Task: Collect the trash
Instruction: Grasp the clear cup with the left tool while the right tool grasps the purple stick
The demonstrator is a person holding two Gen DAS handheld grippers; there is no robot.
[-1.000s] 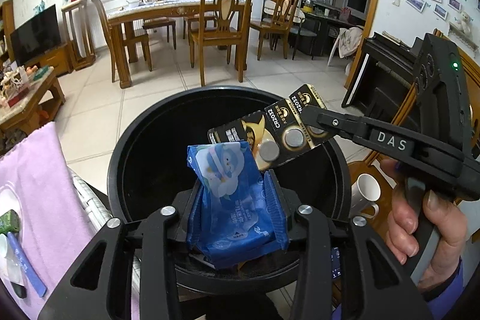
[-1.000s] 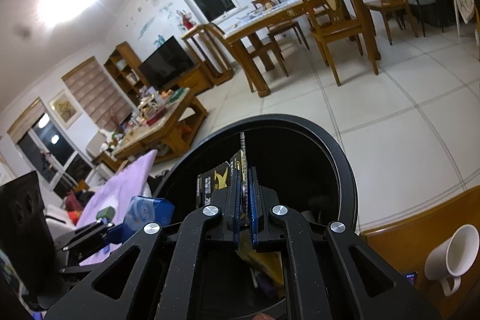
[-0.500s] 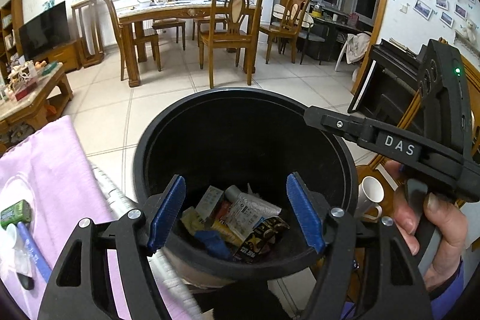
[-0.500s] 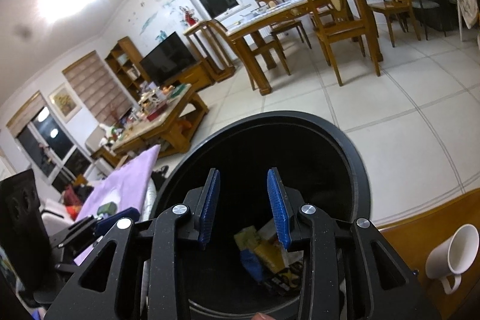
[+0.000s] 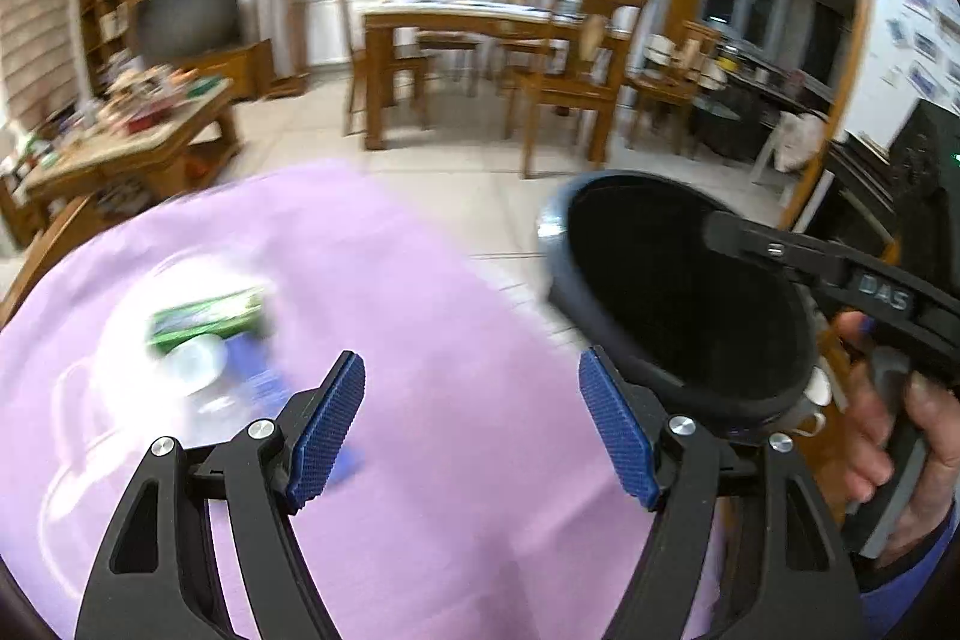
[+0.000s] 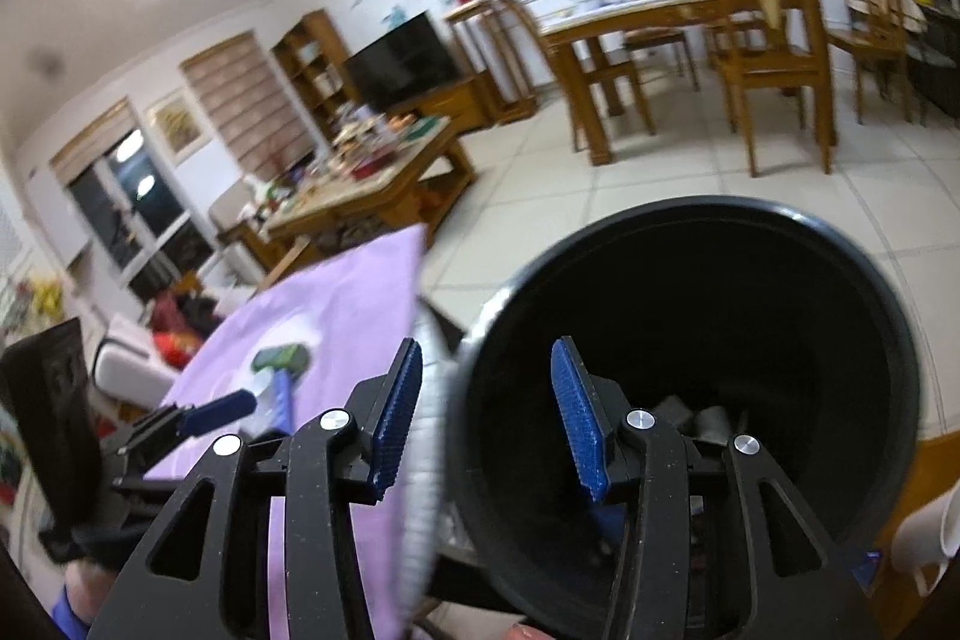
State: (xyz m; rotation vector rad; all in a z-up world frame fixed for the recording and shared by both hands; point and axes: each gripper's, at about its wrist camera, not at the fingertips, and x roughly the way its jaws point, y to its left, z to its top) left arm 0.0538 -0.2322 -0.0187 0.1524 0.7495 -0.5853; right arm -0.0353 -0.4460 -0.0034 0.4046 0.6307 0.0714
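Observation:
A black round trash bin (image 5: 678,292) stands at the right of the purple-covered table (image 5: 432,316); it also shows in the right wrist view (image 6: 720,280), with dropped trash dim at its bottom. My left gripper (image 5: 474,424) is open and empty over the purple cloth. Left of it, blurred, lie a green packet (image 5: 207,317), a white round piece (image 5: 195,361) and a blue strip (image 5: 258,376). My right gripper (image 6: 489,415) is open and empty, straddling the bin's left rim. The green packet (image 6: 282,358) and blue strip (image 6: 281,397) also show in the right wrist view.
A white mug (image 6: 936,532) sits low at the right beside the bin. A cluttered wooden coffee table (image 5: 120,142) stands beyond the cloth. A dining table with chairs (image 5: 480,58) stands on the tiled floor behind. The table's edge (image 6: 420,460) runs beside the bin.
Both grippers opened and dropped the blue packet and the battery card into the bin. My left gripper has since swung left, over the purple cloth. My right gripper has shifted left to the bin's rim.

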